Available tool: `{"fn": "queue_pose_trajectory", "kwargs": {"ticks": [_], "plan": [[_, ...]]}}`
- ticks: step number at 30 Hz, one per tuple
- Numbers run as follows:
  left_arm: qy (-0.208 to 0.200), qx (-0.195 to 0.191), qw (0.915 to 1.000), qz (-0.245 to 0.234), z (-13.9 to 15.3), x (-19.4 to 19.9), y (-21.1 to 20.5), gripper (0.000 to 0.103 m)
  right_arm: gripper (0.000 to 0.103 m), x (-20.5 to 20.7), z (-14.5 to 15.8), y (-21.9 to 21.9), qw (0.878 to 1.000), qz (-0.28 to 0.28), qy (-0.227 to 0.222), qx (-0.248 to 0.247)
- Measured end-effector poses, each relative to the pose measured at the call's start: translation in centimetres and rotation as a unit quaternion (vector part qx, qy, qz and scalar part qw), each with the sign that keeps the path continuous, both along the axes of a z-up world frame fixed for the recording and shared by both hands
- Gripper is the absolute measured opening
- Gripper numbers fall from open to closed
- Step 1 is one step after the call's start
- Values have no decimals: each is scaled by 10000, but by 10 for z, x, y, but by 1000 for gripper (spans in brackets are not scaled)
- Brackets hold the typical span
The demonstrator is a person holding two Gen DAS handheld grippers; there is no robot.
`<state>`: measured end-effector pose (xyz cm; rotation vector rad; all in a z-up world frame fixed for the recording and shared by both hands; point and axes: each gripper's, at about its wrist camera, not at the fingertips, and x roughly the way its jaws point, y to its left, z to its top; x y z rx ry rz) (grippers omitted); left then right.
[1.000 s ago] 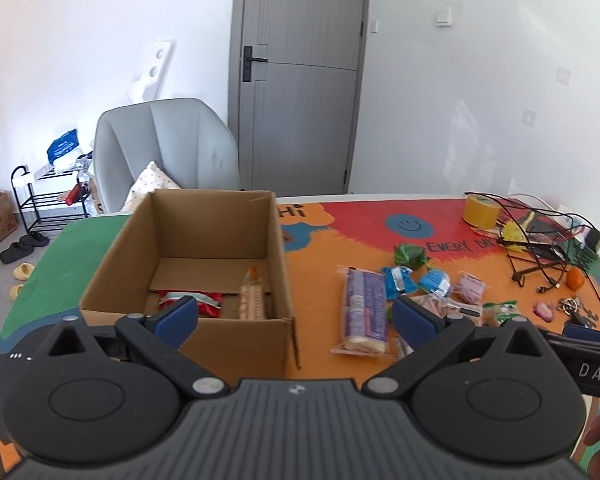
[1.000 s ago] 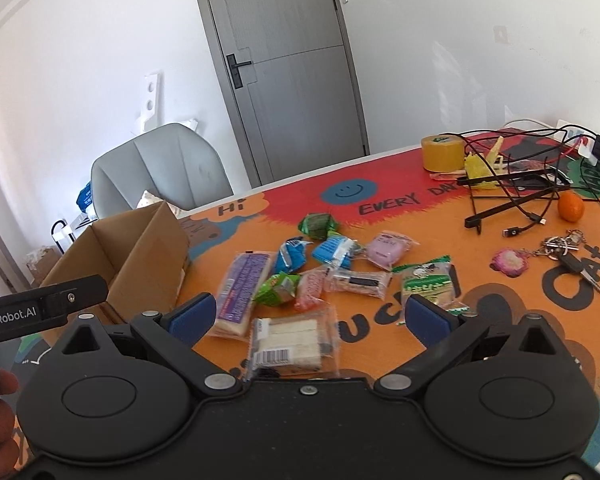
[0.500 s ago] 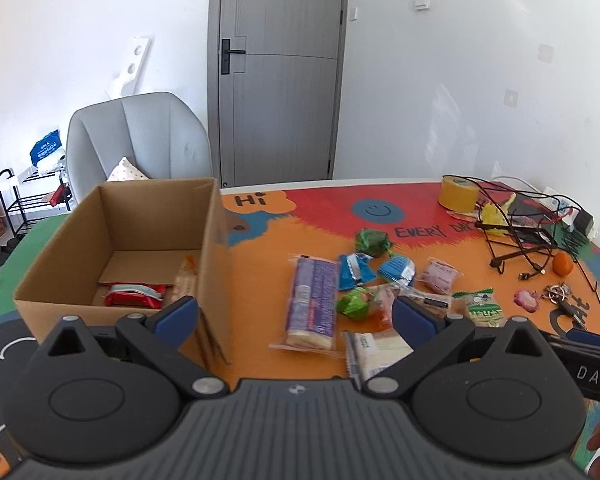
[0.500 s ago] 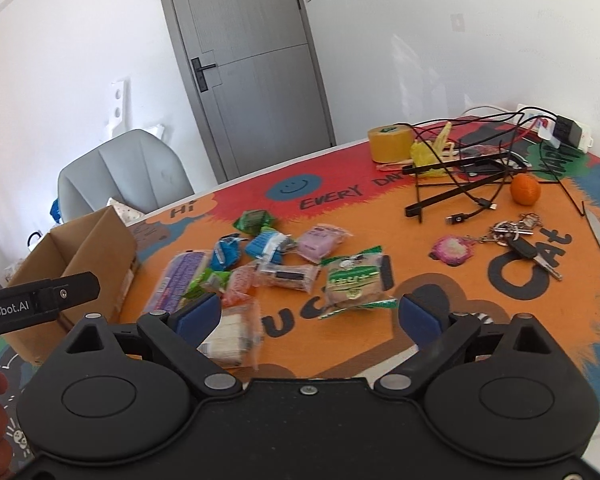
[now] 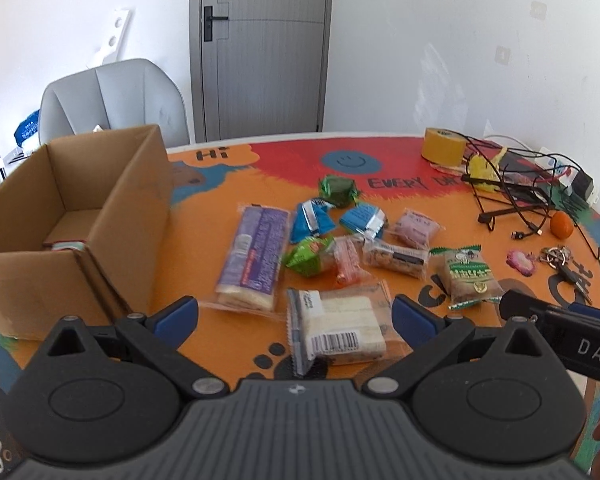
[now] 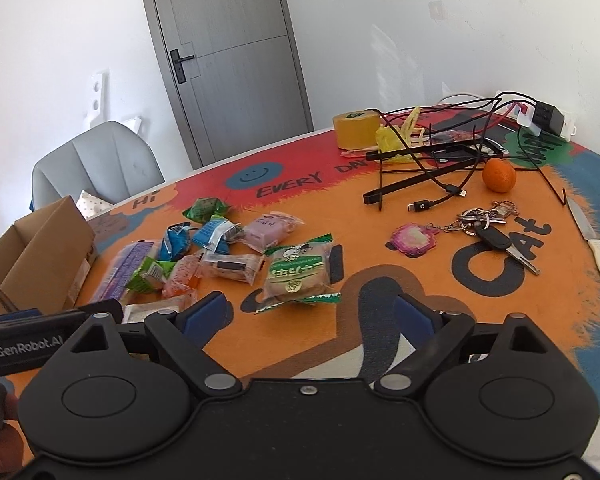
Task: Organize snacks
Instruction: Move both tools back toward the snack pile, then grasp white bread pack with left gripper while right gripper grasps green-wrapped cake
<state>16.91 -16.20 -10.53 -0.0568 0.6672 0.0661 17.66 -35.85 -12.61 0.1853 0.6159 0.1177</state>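
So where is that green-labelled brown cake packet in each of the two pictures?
Left wrist view: the green-labelled cake packet lies right of centre, at the right end of the snack pile.
Right wrist view: the same packet lies just left of centre, in front of the open fingers.
Shared landmark: the orange fruit, beyond it to the right.

A round table (image 5: 204, 248) wore a bright orange and red cartoon mat. On its left stood an open cardboard box (image 5: 112, 216). Mid-table, loose snacks lay scattered: a long purple pack (image 5: 254, 256), a clear pack of pale wafers (image 5: 340, 328) nearest the camera, green (image 5: 310, 258) and blue wrappers (image 5: 312, 220), and a green-labelled cake (image 6: 298, 274). Further right sat a roll of yellow tape (image 6: 356, 128), tangled black cables (image 6: 432, 168), an orange (image 6: 499, 175), a bunch of keys (image 6: 488, 228) and a knife (image 6: 596, 248).
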Motion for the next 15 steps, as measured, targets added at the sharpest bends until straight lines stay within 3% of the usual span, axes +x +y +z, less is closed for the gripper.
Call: {"fn": "queue_pose_trajectory", "kwargs": {"ticks": [15], "plan": [[485,-91,9988,43,-38,28,-24,102,91,10,-15,-15,9998,-86,173,-78]]}}
